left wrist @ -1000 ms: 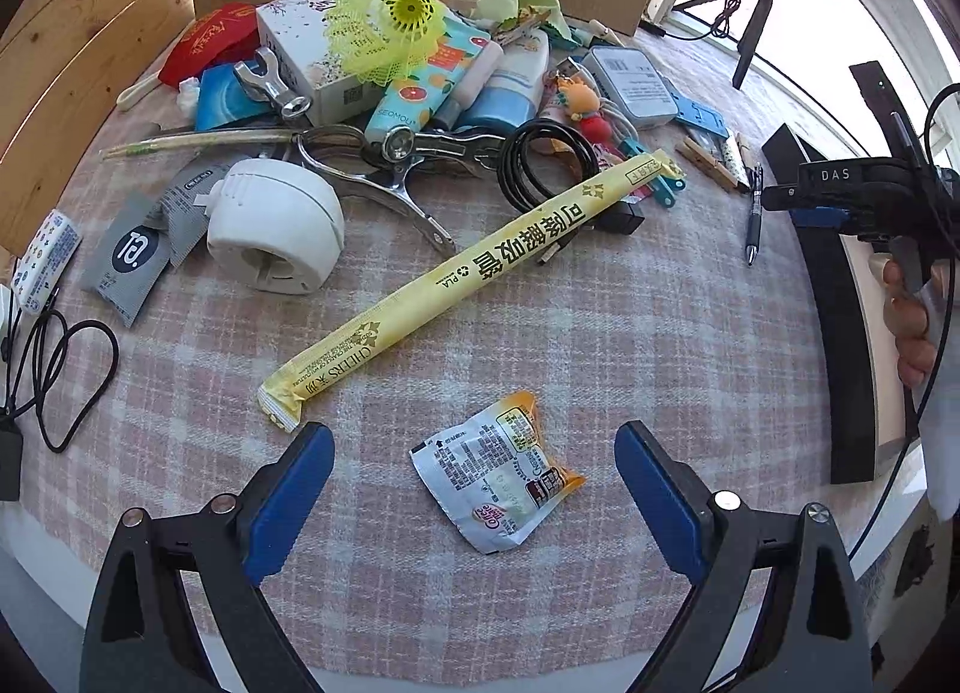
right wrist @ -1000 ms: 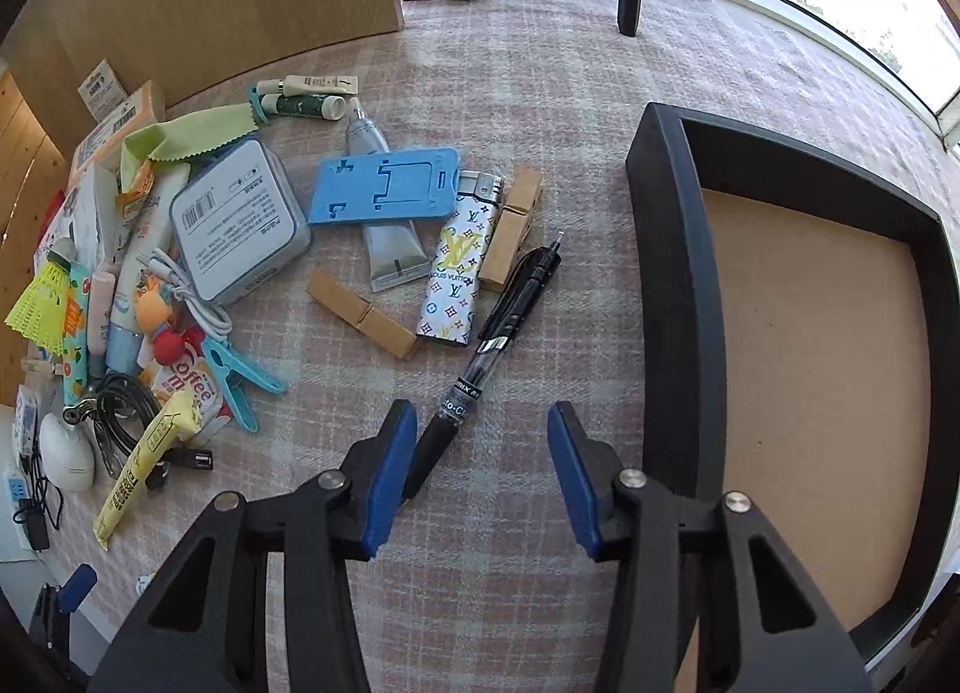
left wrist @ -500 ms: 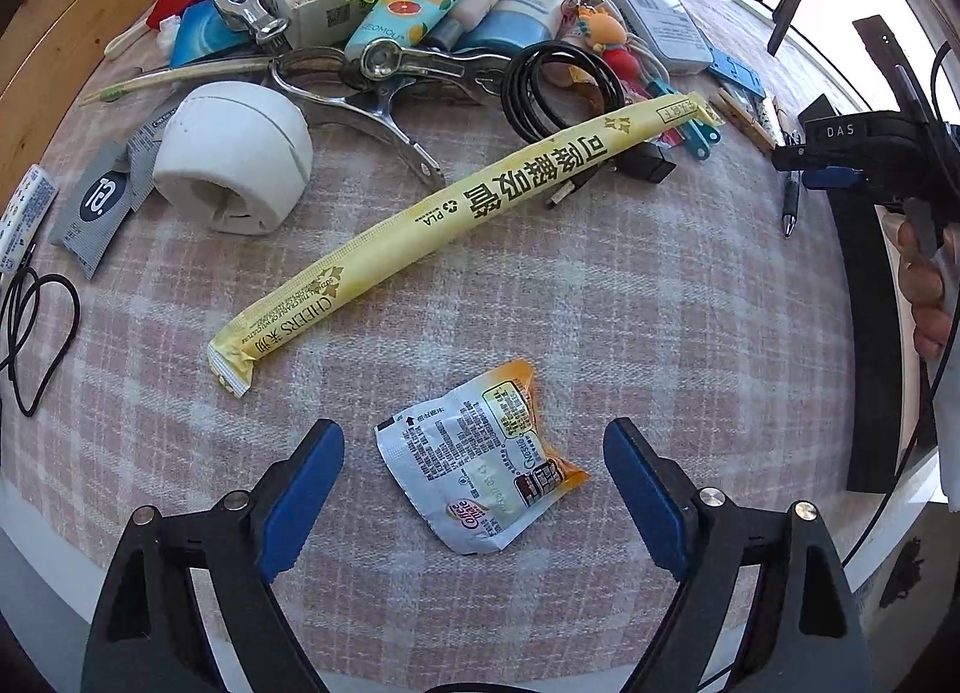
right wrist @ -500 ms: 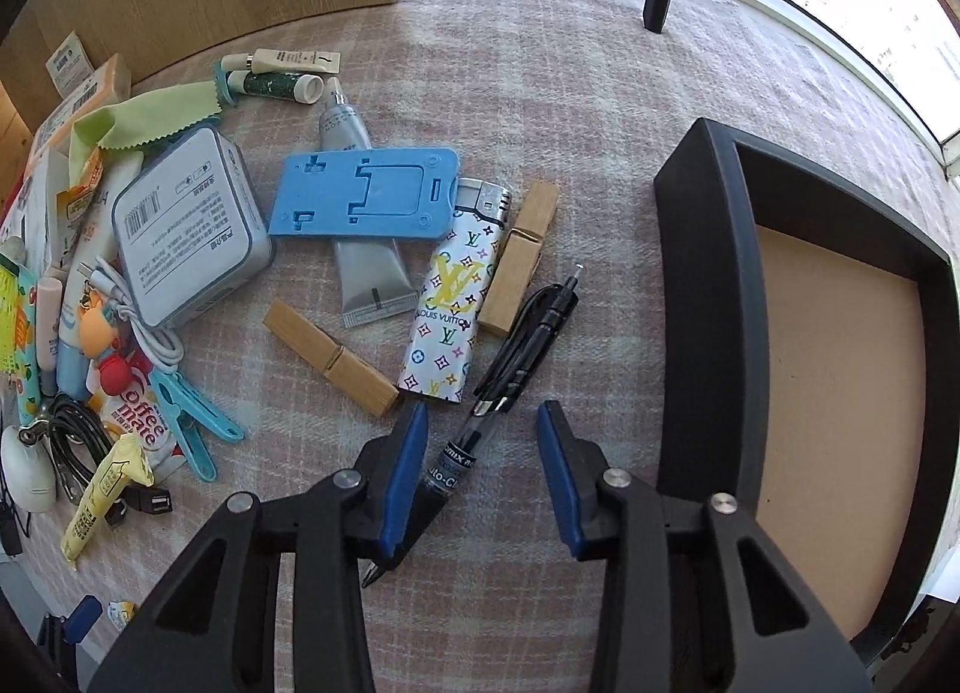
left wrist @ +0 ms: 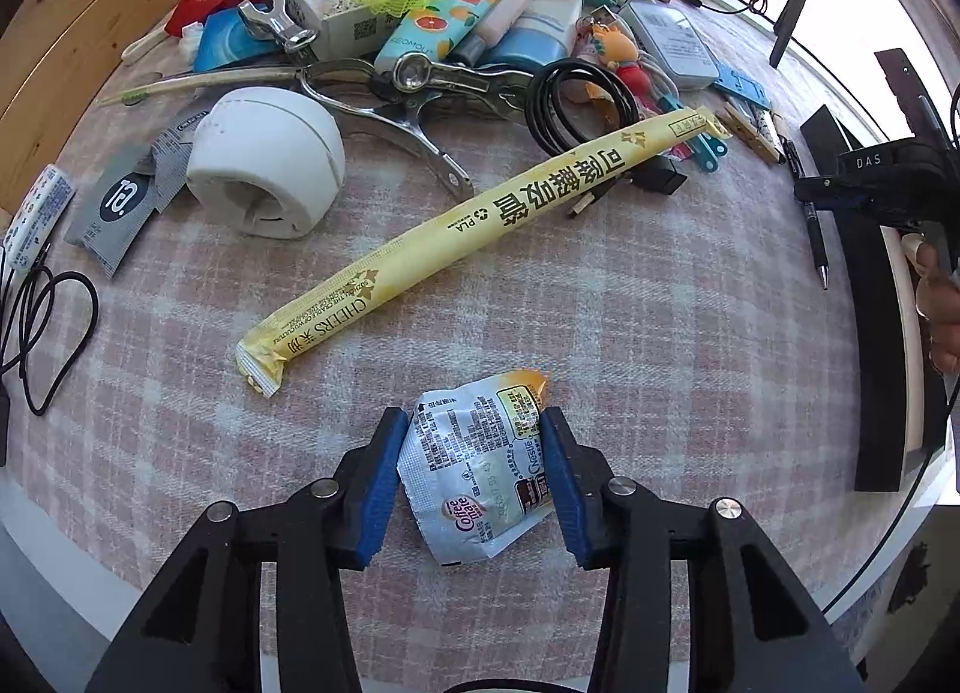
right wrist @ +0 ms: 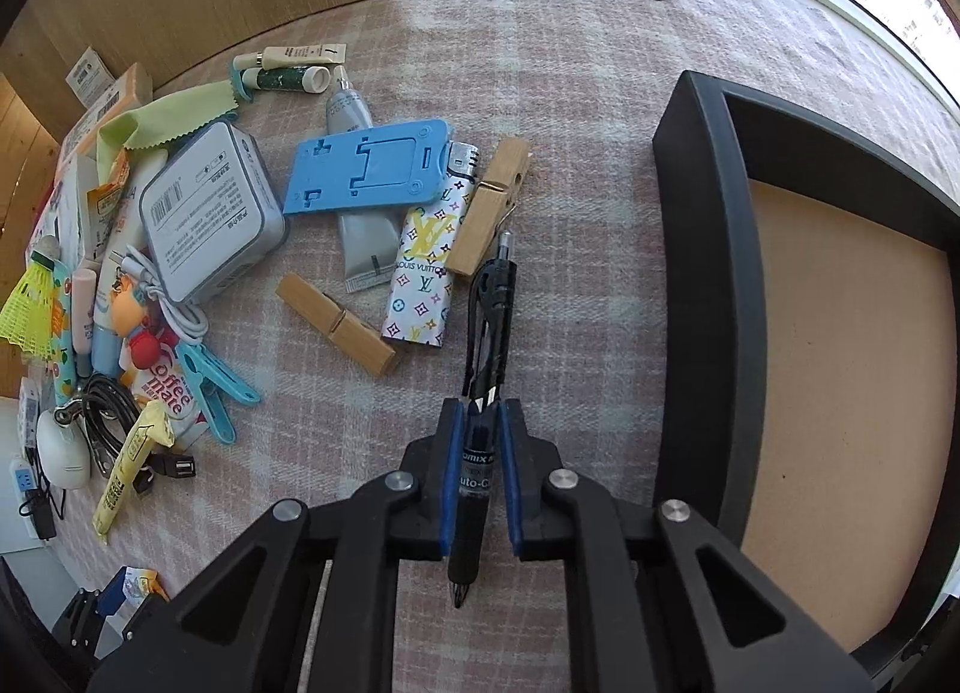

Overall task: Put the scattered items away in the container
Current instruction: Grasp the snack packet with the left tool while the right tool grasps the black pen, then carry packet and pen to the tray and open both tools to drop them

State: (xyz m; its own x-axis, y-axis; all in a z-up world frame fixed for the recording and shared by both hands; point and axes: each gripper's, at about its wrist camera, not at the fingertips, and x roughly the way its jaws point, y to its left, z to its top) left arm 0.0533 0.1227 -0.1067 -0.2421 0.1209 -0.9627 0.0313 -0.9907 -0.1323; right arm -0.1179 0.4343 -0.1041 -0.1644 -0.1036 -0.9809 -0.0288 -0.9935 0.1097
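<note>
Both jaws narrower since before: sachet [left wrist: 480,471], pen [right wrist: 480,423] between.

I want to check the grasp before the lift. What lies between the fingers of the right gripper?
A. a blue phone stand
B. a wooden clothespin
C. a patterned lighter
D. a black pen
D: the right gripper has its blue pads closing on the barrel of the black pen, beside the black tray.
</note>
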